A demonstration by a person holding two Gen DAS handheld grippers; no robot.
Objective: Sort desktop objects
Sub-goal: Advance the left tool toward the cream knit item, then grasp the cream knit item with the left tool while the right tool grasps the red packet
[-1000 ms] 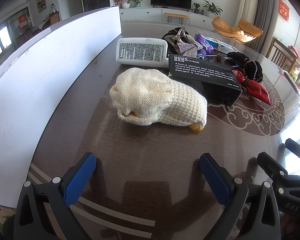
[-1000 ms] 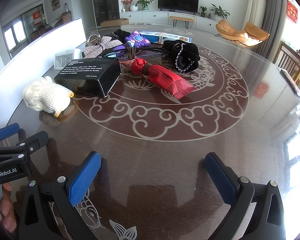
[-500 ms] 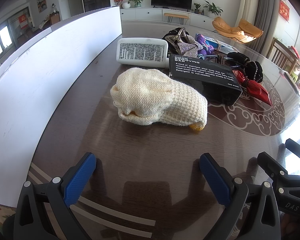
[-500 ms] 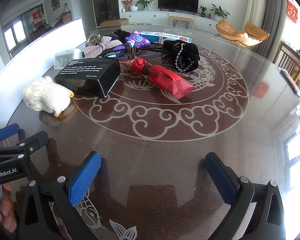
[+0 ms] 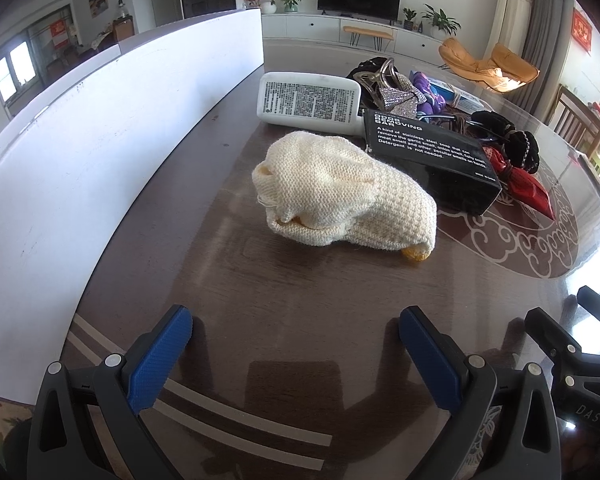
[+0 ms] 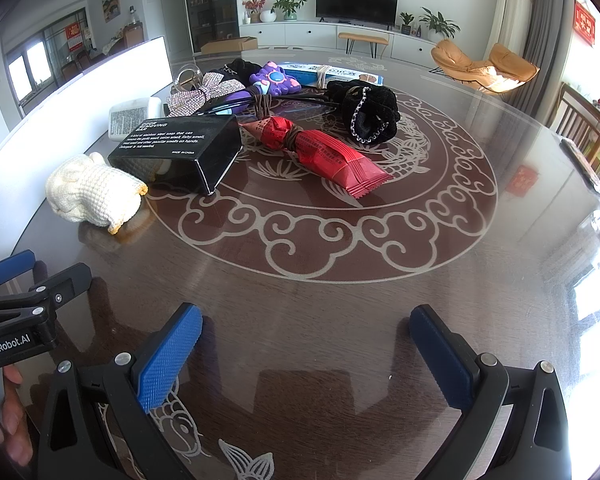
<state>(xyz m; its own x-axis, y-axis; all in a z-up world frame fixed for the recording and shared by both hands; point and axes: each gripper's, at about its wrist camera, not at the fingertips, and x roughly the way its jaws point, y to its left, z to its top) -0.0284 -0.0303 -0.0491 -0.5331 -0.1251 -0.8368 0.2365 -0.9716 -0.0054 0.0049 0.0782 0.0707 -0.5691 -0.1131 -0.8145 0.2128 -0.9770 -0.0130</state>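
Observation:
A cream knitted glove [image 5: 340, 192] lies on the dark round table [image 5: 260, 300], straight ahead of my open, empty left gripper [image 5: 296, 340]; it also shows in the right wrist view [image 6: 94, 192]. Behind it stand a black box [image 5: 428, 156] and a white labelled case [image 5: 308, 102]. The right wrist view shows the black box [image 6: 180, 148], a red snack packet [image 6: 320, 152], a black scrunchie with beads [image 6: 368, 114], a purple toy [image 6: 274, 80] and a glittery bow [image 6: 204, 94]. My right gripper [image 6: 304, 344] is open and empty, well short of them.
A tall white board [image 5: 100, 120] runs along the table's left edge. A blue-white flat box [image 6: 332, 74] lies at the far side of the pile. My left gripper shows at the left edge of the right wrist view [image 6: 16, 308]. Chairs stand beyond the right rim.
The left gripper has shifted slightly, so the glove sits a little further right in its view. The right gripper has not moved.

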